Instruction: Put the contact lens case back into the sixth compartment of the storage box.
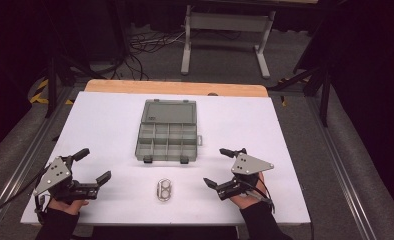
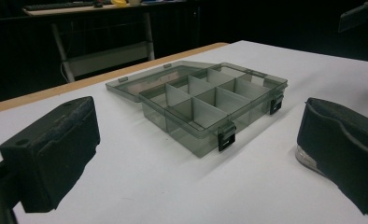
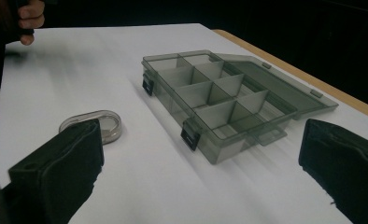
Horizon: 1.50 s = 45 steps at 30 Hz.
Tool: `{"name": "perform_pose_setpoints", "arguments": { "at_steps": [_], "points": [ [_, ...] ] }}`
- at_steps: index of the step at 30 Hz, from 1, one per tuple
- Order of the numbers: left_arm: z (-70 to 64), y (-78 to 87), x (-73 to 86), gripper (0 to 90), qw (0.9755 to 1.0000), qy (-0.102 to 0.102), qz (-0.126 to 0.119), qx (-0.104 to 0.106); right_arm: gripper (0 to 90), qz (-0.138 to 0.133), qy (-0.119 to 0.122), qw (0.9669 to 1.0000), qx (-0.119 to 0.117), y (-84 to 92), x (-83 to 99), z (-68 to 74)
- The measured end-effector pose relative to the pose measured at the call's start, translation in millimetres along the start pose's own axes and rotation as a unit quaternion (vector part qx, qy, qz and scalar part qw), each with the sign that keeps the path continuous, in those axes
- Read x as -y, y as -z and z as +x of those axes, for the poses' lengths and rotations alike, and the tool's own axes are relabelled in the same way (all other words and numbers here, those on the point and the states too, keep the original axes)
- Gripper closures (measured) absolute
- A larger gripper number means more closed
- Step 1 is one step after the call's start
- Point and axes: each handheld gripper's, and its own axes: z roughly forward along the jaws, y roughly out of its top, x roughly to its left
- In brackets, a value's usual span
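A grey see-through compartment box (image 1: pixel 166 132) lies in the middle of the white table (image 1: pixel 110 120), its lid folded flat to the far side and its several cells empty. A small clear oval case (image 1: pixel 163 190) rests on the table in front of it. My left gripper (image 1: pixel 96 163) sits at the near left, open and holding nothing. My right gripper (image 1: pixel 215 166) sits at the near right, also open and empty. In the left gripper view the box (image 2: pixel 205 105) lies ahead between the spread jaws. In the right gripper view the box (image 3: pixel 219 98) and the oval case (image 3: pixel 102 123) both lie ahead.
A wooden strip (image 1: pixel 175 88) runs along the table's far edge. Beyond it stand a white-legged frame (image 1: pixel 225 35) and loose cables (image 1: pixel 145 45) on the floor. Metal rails (image 1: pixel 30 150) flank the table. The other hand (image 3: pixel 30 18) shows at the top left of the right gripper view.
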Motion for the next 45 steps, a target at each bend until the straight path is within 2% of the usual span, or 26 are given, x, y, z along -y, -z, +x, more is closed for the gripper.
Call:
{"name": "perform_pose_setpoints", "arguments": {
  "at_steps": [9, 26, 31, 43, 45],
  "points": [
    [0.4, 1.0, 0.5, 0.1, 1.0, 0.001, 0.0, -0.001, 0.8, 0.004, 0.021, 0.9994, -0.028, -20.3, -19.3, 5.1],
    [1.0, 1.6, 1.5, 0.1, 1.0, -0.003, 0.002, -0.001, 0.8, 0.005, 0.045, 0.9964, -0.071, -53.0, -41.1, 16.0],
    [2.0, 2.6, 2.9, 0.1, 1.0, -0.004, 0.003, -0.001, 0.7, 0.01, 0.054, 0.9944, -0.09, -66.8, -47.3, 20.7],
    [2.0, 2.3, 2.9, 0.2, 1.0, -0.005, 0.004, 0.001, 0.7, 0.023, 0.06, 0.9911, -0.117, -85.0, -53.1, 28.0],
    [2.0, 2.3, 3.0, 0.2, 1.0, -0.006, 0.001, 0.0, 0.7, 0.029, 0.064, 0.9898, -0.124, -89.0, -53.1, 29.6]
  ]
}}
